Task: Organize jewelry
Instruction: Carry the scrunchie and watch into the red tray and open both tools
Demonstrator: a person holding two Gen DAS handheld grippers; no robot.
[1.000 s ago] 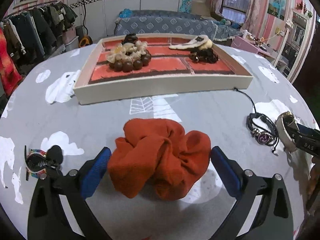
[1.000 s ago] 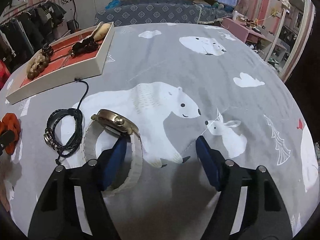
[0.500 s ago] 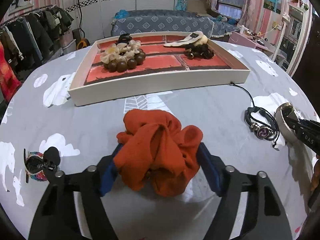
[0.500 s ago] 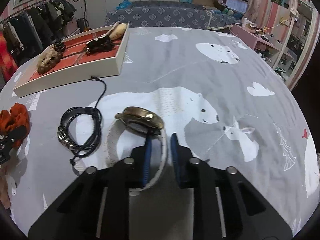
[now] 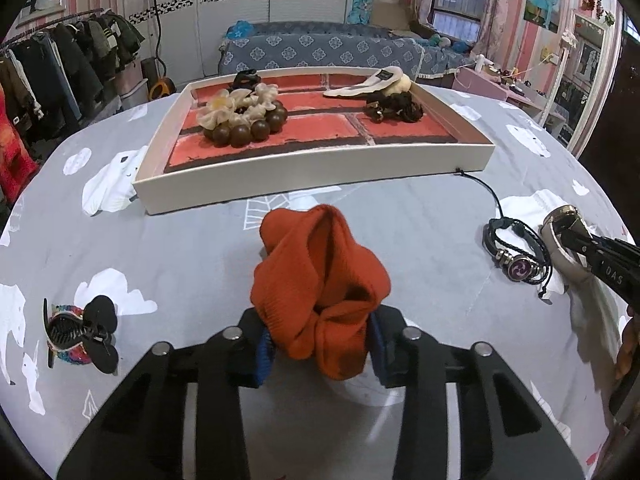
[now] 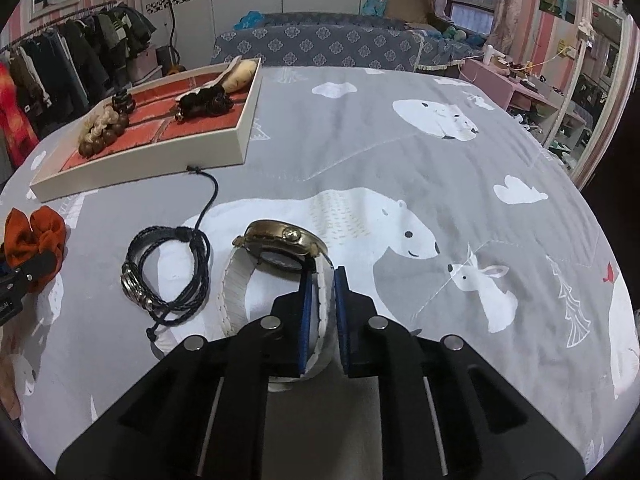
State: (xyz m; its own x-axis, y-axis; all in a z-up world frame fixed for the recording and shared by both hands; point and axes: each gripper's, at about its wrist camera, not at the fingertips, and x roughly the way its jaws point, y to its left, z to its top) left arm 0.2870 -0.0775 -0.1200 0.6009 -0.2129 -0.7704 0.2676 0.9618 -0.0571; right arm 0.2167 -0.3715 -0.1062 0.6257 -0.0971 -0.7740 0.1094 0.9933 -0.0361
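My left gripper (image 5: pixel 320 350) is shut on an orange scrunchie (image 5: pixel 320 280), bunched up between the blue pads, near the table's front. My right gripper (image 6: pixel 322 312) is shut on the white strap of a gold-cased watch (image 6: pixel 280 244), which tilts up off the grey cloth. The watch also shows in the left wrist view (image 5: pixel 560 220), and the scrunchie shows in the right wrist view (image 6: pixel 34 236). A white tray (image 5: pixel 312 176) with a red brick-pattern floor lies behind, holding a brown bead bracelet (image 5: pixel 244 130) and other pieces.
A black braided bracelet (image 6: pixel 168 276) with a trailing cord lies left of the watch; it also shows in the left wrist view (image 5: pixel 516 256). A rainbow hair claw (image 5: pixel 80 330) lies at the left. Clothes rack, sofa and shelves surround the table.
Both grippers closed: the left squeezed the scrunchie into a bunch, the right clamped on the watch strap. The watch now tilts up.
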